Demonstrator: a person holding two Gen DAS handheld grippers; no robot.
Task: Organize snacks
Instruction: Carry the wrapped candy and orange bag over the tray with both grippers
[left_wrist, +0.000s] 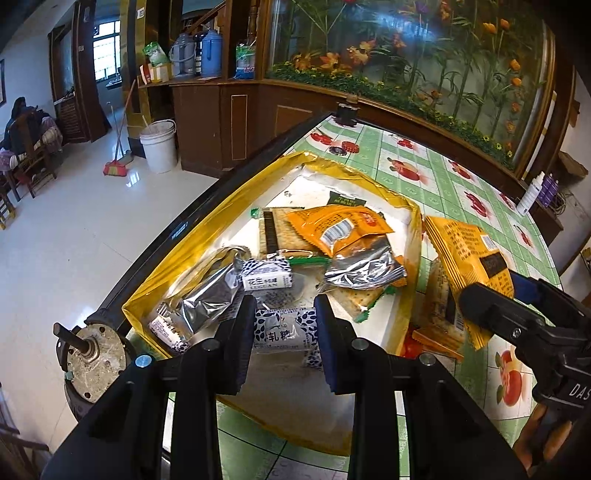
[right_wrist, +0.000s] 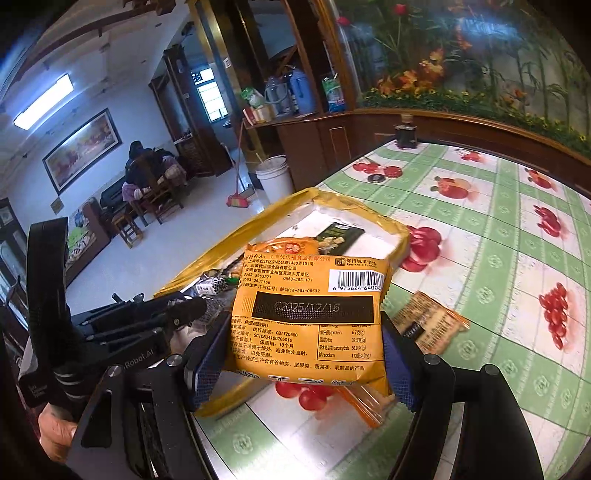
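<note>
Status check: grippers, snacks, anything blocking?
Left gripper shut on nougat bar over box. Right gripper shut on orange packet. Nothing blocking.

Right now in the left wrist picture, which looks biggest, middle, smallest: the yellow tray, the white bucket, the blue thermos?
1. Yellow tray, by far.
2. White plastic bucket.
3. Blue thermos.
The tray sits nearest the camera, so its lead is exaggerated.

The box (left_wrist: 147, 291) sits on the tabletop (left_wrist: 436, 166) at its left edge, snack packets (left_wrist: 332, 229) piled in it; right of it, another packet (right_wrist: 428, 325) lies on the tabletop
</note>
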